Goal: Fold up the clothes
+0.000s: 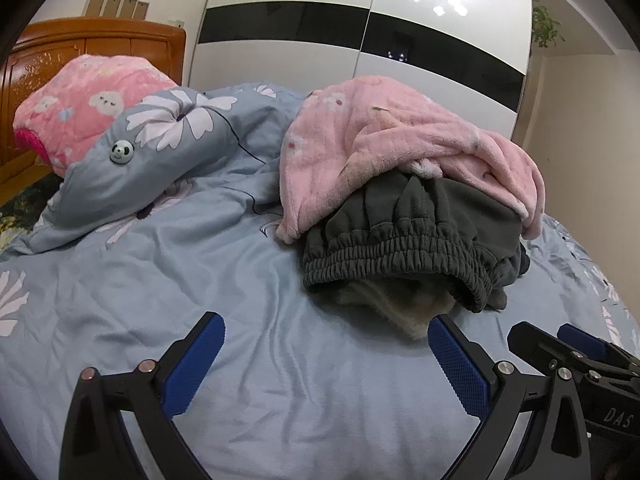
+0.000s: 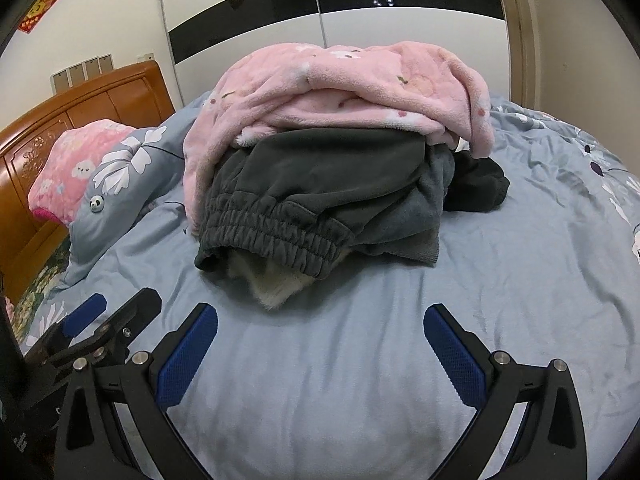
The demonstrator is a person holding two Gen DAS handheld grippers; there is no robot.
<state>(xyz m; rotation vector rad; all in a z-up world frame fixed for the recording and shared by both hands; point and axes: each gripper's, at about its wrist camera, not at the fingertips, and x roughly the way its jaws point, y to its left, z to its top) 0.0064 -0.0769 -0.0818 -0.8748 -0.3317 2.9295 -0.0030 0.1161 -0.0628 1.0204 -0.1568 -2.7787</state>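
Clothes pile sits mid-bed on the pale blue floral bedsheet: a fluffy pink fleece garment with small flower print draped over dark grey fleece trousers with a gathered elastic waistband. Waistband faces me; cream fuzzy lining shows beneath it. A separate black fabric piece pokes out at the right of the pile, touching the grey trousers.

My left gripper: jaws wide, nothing between the blue pads, hovering over bare sheet just short of the waistband. Its right pad is near the cream lining; I cannot tell whether they touch.

My right gripper: jaws wide, empty, also above bare sheet, just in front of the pile. Both grippers are side by side, each visible at the edge of the other's view.

Left of the pile: a grey-blue floral quilt with a panda-face button, bunched over a pink cloud-print blanket. Behind: an orange carved wooden headboard and a white wardrobe with a black band.
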